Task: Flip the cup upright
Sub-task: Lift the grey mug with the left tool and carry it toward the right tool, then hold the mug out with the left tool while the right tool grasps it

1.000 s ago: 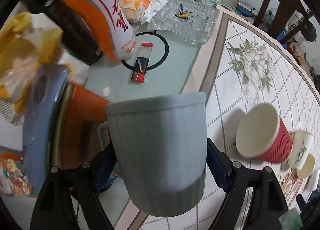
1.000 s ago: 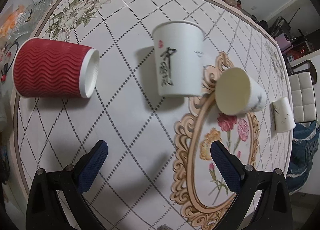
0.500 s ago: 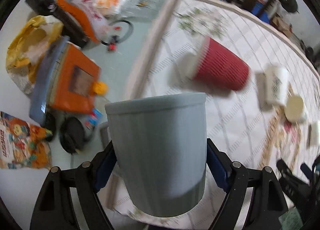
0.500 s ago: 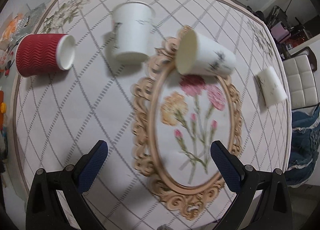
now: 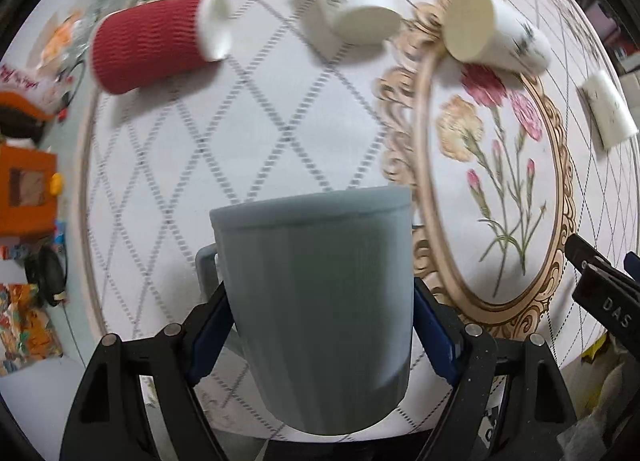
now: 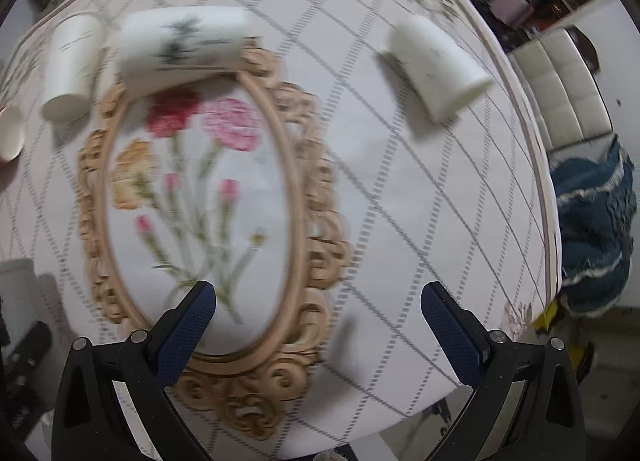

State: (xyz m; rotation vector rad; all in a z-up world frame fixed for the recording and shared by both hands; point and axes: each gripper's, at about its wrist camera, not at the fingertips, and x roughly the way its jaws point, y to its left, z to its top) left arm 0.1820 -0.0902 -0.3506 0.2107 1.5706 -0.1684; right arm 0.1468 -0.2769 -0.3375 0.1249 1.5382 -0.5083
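Your left gripper (image 5: 320, 325) clamps the mug (image 5: 316, 301) by its walls above the table (image 5: 248, 141), right gripper (image 6: 316, 321) agape and empty; it's likely heavy, rigid, slick, so squeeze mid-body.

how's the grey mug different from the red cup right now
The grey mug is clamped in the left gripper, held above the table; the red cup lies on its side on the tablecloth. The mug is smooth with a handle; the red cup is ribbed, white-rimmed, handleless. Neither stands upright on the table.
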